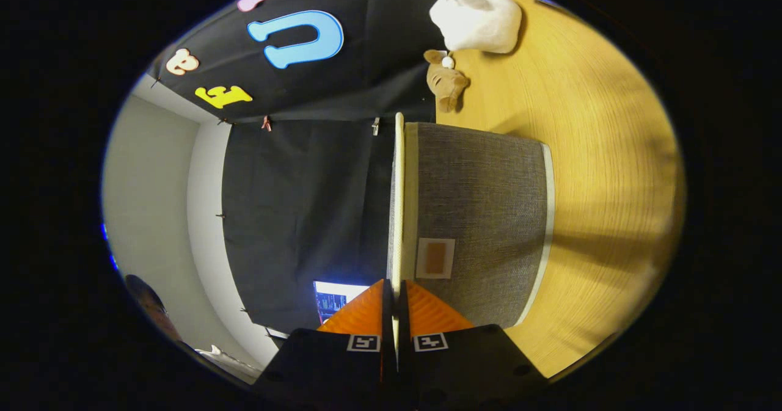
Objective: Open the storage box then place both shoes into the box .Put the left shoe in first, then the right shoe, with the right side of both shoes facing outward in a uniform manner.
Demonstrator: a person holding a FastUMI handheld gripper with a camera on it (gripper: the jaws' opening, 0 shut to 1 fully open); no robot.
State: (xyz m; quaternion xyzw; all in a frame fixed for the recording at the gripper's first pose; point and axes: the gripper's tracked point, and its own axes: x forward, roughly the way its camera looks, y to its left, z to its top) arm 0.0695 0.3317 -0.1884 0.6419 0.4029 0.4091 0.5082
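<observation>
The view is rolled on its side. The grey fabric storage box (482, 215) with pale trim stands on the wooden table (611, 173), just ahead of the fingers. Its lid (399, 185) shows edge-on as a thin pale strip along the box's top, running straight away from me. My gripper (396, 284) is shut on the near edge of that lid, one finger on each face of it. A small tan label patch (435, 258) sits on the box wall close to the fingertips.
A white plush toy (476, 19) and a small brown plush toy (446, 80) lie on the table beyond the box. A lit screen (333, 301) glows beside the fingers, and part of a person (153, 310) is near the grey wall.
</observation>
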